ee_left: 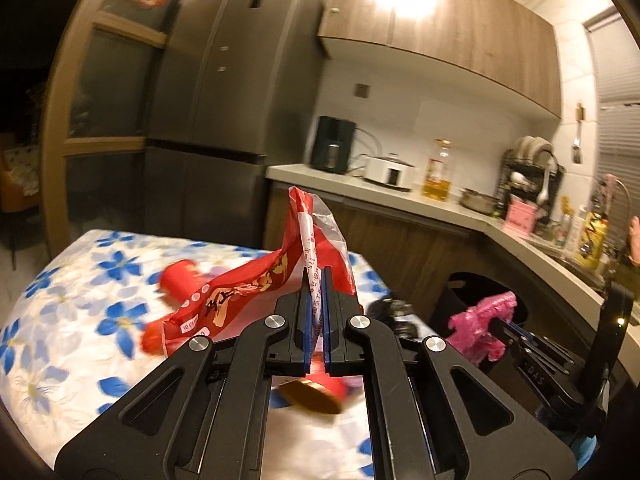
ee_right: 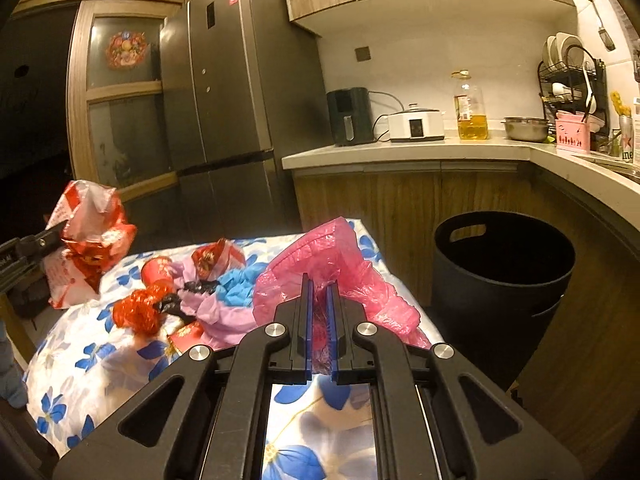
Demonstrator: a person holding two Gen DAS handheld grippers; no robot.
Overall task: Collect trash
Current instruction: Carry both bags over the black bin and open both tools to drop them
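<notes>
My left gripper (ee_left: pixel 316 276) is shut on a red and white plastic wrapper (ee_left: pixel 256 280), held up above the flowered table; the same wrapper (ee_right: pixel 92 236) hangs at the left of the right wrist view. My right gripper (ee_right: pixel 319 282) is shut on a crumpled pink plastic bag (ee_right: pixel 332 268), seen from the left wrist as a pink bag (ee_left: pixel 482 320) near the bin's rim. A black trash bin (ee_right: pixel 500 280) stands on the floor right of the table. Red cups (ee_right: pixel 158 270), a red net (ee_right: pixel 138 312), blue and lilac scraps (ee_right: pixel 236 288) lie on the table.
The table with the blue-flower cloth (ee_right: pixel 296 432) stands in front of a dark fridge (ee_right: pixel 232 92). A kitchen counter (ee_right: pixel 400 150) carries an air fryer, a cooker, an oil bottle, a steel bowl and a dish rack. A person's hand (ee_left: pixel 634 240) shows at the far right.
</notes>
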